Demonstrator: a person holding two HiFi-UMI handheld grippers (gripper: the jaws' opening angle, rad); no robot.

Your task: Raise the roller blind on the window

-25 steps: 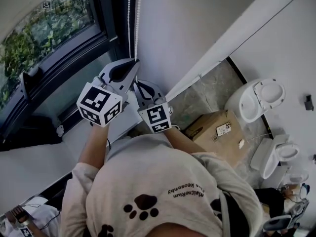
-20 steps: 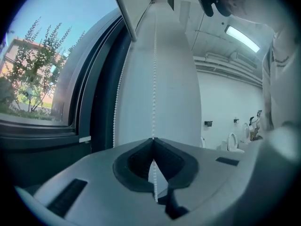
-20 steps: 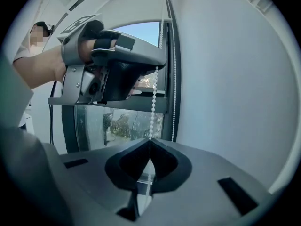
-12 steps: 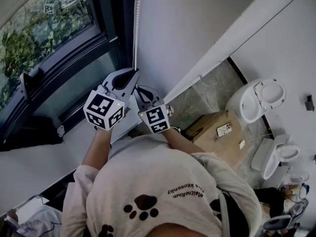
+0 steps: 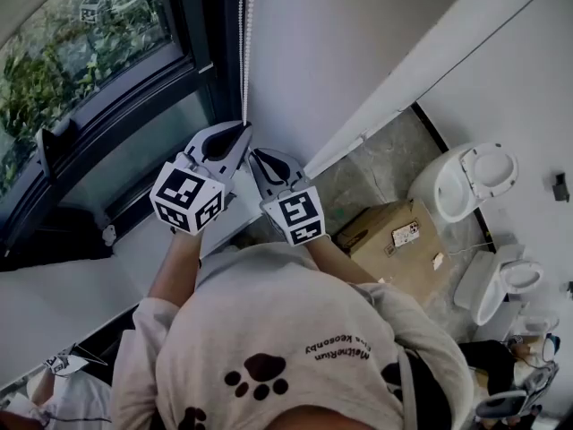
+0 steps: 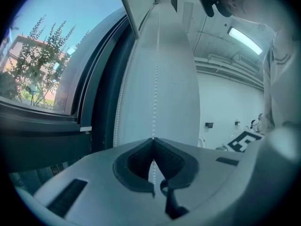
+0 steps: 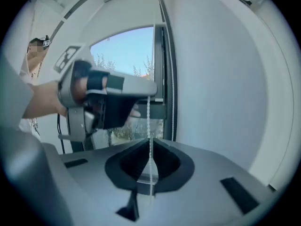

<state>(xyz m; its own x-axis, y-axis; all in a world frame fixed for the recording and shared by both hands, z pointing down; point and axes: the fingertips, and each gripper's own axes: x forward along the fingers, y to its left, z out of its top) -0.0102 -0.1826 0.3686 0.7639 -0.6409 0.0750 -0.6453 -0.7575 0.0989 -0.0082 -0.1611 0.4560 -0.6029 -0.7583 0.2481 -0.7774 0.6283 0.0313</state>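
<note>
A white bead chain (image 5: 243,43) hangs in two strands beside the dark window frame (image 5: 192,34). My left gripper (image 5: 243,131) points level and is shut on one strand; in the left gripper view its pads (image 6: 141,159) meet at the chain (image 6: 155,88), which runs straight up the wall. My right gripper (image 5: 254,155) sits just below and to the right of it. In the right gripper view the same chain (image 7: 149,112) passes between the right jaws, which stand only a chain's width apart and appear shut on it. The left gripper (image 7: 141,89) shows just above. The blind itself is out of view.
A white wall (image 5: 358,34) is directly ahead and the window sill (image 5: 134,240) lies below left. On the floor to the right stand a cardboard box (image 5: 394,236) and two white toilets (image 5: 470,182) (image 5: 497,280). The second chain strand (image 6: 123,93) hangs close by.
My left gripper has come down a little along the chain, then stayed put. The right gripper's marker cube has swung to the right while its tips stayed near the chain under the left gripper.
</note>
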